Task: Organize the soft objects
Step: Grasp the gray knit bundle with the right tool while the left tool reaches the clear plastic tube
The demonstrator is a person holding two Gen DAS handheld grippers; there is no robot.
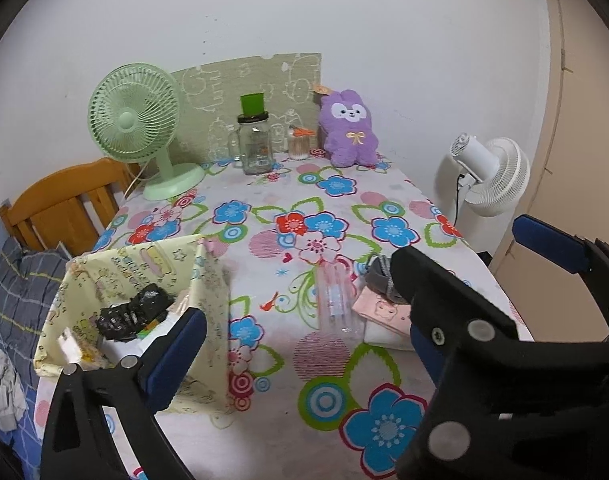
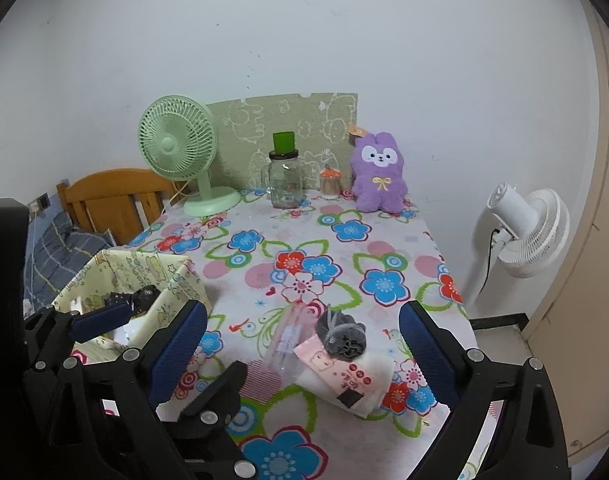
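Beside the fabric bin (image 2: pixel 172 280), both tools gape empty; a grey, perhaps knitted, bundle (image 2: pixel 342 336) tops the towel (image 2: pixel 368 384)

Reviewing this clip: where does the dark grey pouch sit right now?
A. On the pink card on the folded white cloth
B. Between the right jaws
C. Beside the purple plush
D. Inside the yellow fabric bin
A: the grey pouch rests on the pink card atop the white cloth, near the table's front.
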